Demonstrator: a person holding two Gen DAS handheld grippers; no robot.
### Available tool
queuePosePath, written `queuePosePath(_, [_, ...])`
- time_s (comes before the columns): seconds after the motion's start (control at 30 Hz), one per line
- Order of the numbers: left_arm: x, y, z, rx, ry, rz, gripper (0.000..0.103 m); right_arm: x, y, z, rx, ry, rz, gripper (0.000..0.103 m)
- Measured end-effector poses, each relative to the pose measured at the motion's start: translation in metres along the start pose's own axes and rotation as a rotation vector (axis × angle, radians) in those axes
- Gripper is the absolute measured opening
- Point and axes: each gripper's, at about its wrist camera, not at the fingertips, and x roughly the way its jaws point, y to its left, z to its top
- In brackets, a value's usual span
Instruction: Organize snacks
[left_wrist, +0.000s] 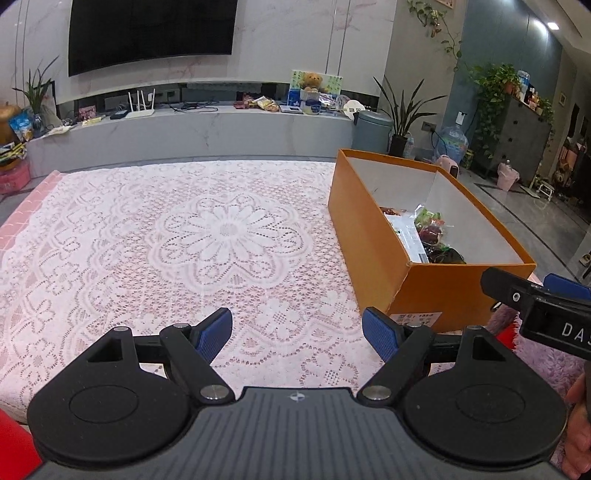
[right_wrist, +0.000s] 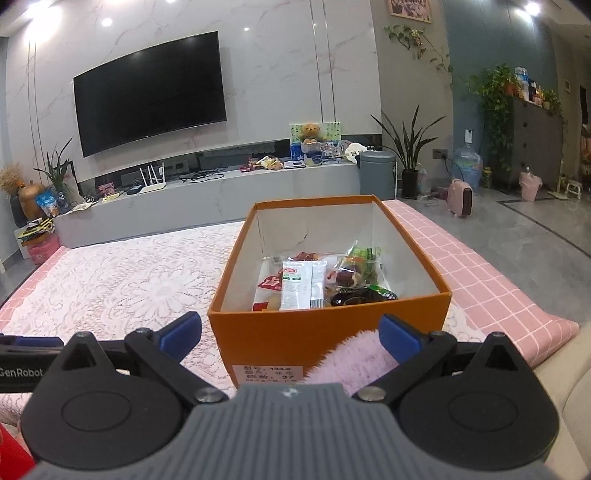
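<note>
An orange cardboard box (right_wrist: 325, 336) stands on the lace-covered table, open at the top. Several snack packets (right_wrist: 301, 284) lie inside it at the near end, among them a white and green packet and dark wrapped sweets. The box also shows in the left wrist view (left_wrist: 365, 243), to the right, with the snacks (left_wrist: 432, 236) inside. My left gripper (left_wrist: 297, 334) is open and empty above the bare lace cloth. My right gripper (right_wrist: 290, 334) is open and empty just in front of the box's near wall. Part of the right gripper (left_wrist: 535, 306) shows at the right edge of the left wrist view.
The table (left_wrist: 184, 240) has a white lace cloth over a pink checked one (right_wrist: 498, 295). A fluffy pink thing (right_wrist: 351, 358) lies by the box's near wall. Behind the table are a grey TV bench (right_wrist: 221, 192) with clutter, a wall TV and potted plants.
</note>
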Motion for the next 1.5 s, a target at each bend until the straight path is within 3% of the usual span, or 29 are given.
queuePosePath(1.5, [-0.011, -0.003, 0.006, 0.018, 0.000, 0.004, 0.092, -0.001, 0.007, -0.003, -0.045, 0.006, 0.017, 0.100])
